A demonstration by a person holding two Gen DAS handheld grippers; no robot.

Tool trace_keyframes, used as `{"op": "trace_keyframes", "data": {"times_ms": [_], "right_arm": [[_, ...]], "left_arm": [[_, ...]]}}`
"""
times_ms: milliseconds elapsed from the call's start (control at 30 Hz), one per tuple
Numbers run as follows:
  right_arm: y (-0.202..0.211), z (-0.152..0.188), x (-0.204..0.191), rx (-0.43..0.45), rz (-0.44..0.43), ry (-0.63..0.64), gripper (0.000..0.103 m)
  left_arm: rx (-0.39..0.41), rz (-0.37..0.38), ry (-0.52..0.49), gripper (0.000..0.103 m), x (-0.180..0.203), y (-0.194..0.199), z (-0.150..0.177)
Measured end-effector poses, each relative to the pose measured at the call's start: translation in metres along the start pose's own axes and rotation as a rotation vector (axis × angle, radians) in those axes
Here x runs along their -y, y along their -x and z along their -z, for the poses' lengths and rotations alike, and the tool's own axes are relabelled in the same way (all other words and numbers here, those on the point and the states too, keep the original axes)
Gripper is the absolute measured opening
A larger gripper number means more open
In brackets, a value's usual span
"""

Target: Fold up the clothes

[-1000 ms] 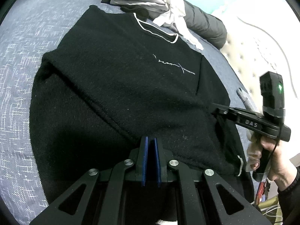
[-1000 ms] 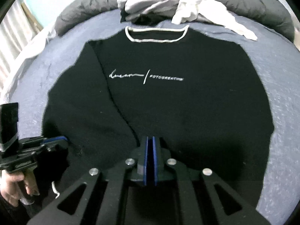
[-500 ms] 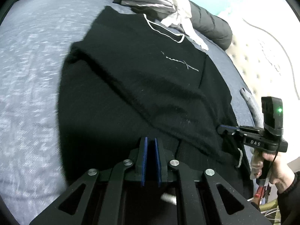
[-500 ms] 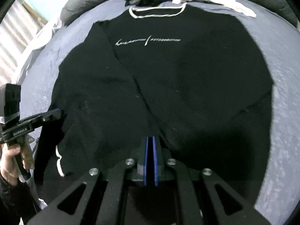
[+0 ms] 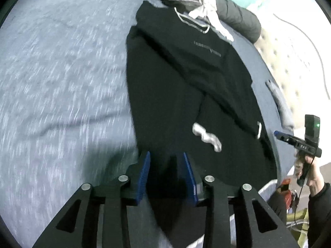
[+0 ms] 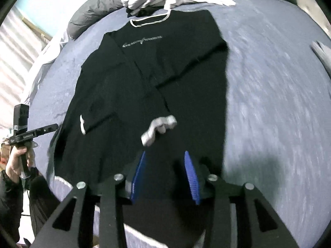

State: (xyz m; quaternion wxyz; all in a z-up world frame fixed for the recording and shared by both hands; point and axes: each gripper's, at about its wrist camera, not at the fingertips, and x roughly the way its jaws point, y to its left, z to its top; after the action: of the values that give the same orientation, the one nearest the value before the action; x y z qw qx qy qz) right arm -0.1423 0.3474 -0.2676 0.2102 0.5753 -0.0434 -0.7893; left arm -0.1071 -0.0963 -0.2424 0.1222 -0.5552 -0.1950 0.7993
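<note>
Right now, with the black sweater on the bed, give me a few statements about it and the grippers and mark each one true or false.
1. The left gripper is open. True.
2. The right gripper is clamped on a sleeve. False: its jaws are apart and hold nothing.
3. The black sweater lies with its white-trimmed collar at the far end. True.
4. Both sleeves are folded in over the body, white cuff showing near the middle. True.
5. The sweater lies on a wooden table. False: it lies on a grey-blue bedspread.
</note>
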Motion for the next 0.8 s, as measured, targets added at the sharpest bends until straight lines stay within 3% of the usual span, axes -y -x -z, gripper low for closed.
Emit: {"op": "trace_keyframes", "data": {"times_ms": [367,800], "right_arm": [[0.016,0.075,0.016,-0.069,-0.022,-0.078,0.051],[0.001,0.098,0.03,-0.113,-0.059,-0.15,0.054]], "left_arm": [[-0.104,0.028,0.06,0.045,0.002,0.008,0.064],[-0.126,0.072,0.102,0.049,0.011,-0.004,0.091]]}}
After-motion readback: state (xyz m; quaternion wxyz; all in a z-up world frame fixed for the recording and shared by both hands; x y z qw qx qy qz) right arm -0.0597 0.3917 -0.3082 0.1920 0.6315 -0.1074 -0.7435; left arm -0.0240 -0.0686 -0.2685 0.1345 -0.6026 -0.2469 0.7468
